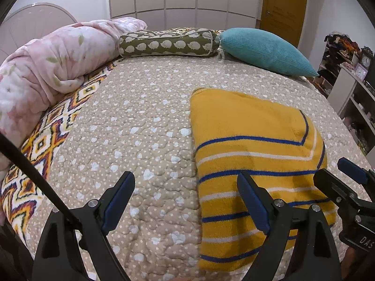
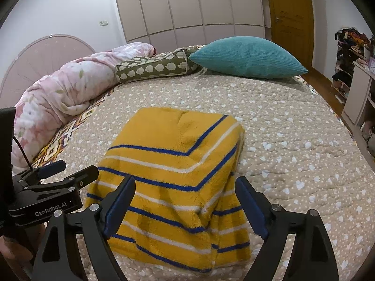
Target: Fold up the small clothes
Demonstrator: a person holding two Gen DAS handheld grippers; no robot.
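Observation:
A yellow knitted garment (image 1: 253,145) with blue and white stripes lies folded into a compact block on the beige quilted bedspread (image 1: 140,121). In the left wrist view my left gripper (image 1: 186,180) stands open over the bedspread at the garment's left edge, its right finger above the striped part, nothing between the pads. My right gripper (image 1: 332,171) shows at the right edge there. In the right wrist view the garment (image 2: 178,154) sits straight ahead, and my right gripper (image 2: 186,183) is open, jaws wide above its near striped end, not pressing it. My left gripper (image 2: 78,167) hovers open at the left.
A rolled pink floral blanket (image 1: 46,70) lines the bed's left side. A hedgehog-print bolster (image 1: 168,43) and a teal pillow (image 1: 264,50) lie at the far end. Open shelves with clutter (image 1: 351,75) stand to the right, wardrobe doors and a yellow door (image 2: 290,16) behind.

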